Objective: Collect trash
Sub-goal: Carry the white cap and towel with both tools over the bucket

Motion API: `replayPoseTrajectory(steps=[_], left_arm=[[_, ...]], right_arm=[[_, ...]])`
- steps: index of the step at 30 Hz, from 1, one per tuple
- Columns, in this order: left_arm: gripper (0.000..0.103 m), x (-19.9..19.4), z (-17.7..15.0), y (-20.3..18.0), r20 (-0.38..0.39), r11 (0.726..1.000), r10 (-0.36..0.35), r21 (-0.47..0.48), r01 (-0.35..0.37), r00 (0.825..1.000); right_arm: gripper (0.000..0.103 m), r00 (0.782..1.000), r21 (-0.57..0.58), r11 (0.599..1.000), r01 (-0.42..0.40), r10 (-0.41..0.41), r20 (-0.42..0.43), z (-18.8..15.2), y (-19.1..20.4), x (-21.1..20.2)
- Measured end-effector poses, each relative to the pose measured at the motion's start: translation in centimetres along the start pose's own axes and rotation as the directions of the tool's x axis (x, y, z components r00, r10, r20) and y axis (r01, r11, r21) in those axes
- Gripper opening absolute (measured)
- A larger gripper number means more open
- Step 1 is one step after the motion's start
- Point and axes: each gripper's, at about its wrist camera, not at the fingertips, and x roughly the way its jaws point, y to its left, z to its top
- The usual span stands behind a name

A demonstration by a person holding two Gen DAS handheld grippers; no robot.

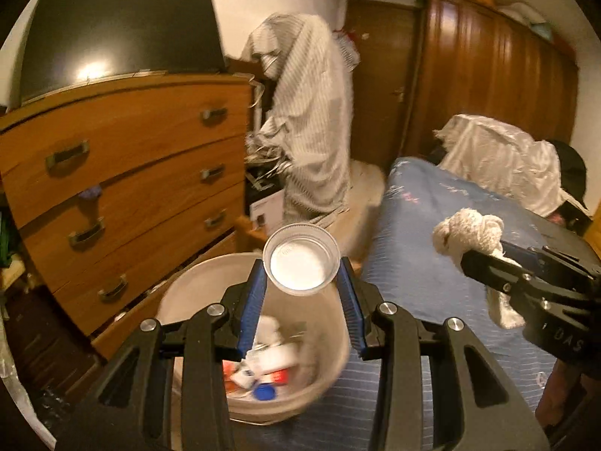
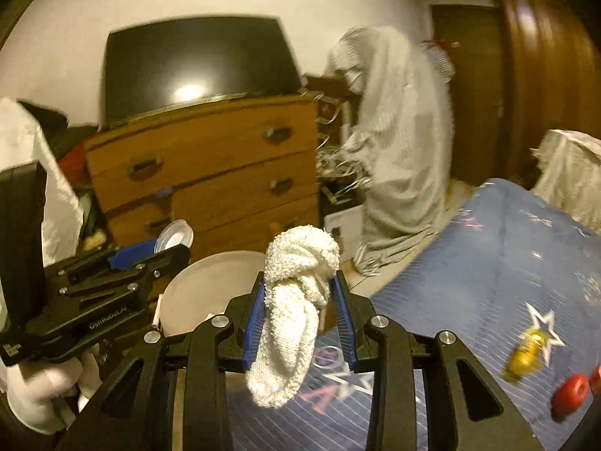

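Two hand-held grippers are loaded. The left hand-held gripper point(image 1: 302, 282) is clamped on a clear plastic cup point(image 1: 301, 259), gripped across its sides with the open mouth facing back toward the camera. Just below and beyond those tips sits the white bin point(image 1: 188, 285), on the floor between the dresser point(image 1: 124, 173) on the left and the bed point(image 1: 432, 263) on the right; wrappers and a blue cap lie in its bottom. The cup looks to be over the bin's opening, so a release would likely drop it in.

The right hand-held gripper point(image 2: 298, 293) pinches a knotted white cloth point(image 2: 296, 300), whose long axis runs along the fingers, knot at the far end, loose tail hanging near. From it the bin point(image 2: 210, 285) lies to the left and slightly farther off, with bed under the cloth, so the left hand-held gripper point(image 2: 165, 251) is nearer the bin. The cloth still needs a move leftward before letting go.
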Motion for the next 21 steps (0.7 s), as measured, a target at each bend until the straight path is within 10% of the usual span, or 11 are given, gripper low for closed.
replayPoseTrajectory(steps=[5,12,21], left_arm=[[0.037,3.7,-0.2,4.0,-0.118,1.000,0.011,-0.020,-0.014,0.993],[0.037,9.1,-1.3,7.7,-0.258,1.000,0.011,-0.019,-0.016,0.966],[0.037,12.0,-2.3,9.4,-0.314,1.000,0.012,-0.013,-0.017,0.950]], right_arm=[[0.035,0.987,-0.025,0.998,-0.062,0.058,-0.148,1.7,2.3,7.9],[0.035,0.913,-0.032,0.990,-0.137,0.114,-0.392,1.9,3.9,17.5],[0.035,0.890,-0.033,0.989,-0.145,0.116,-0.442,1.0,3.1,21.0]])
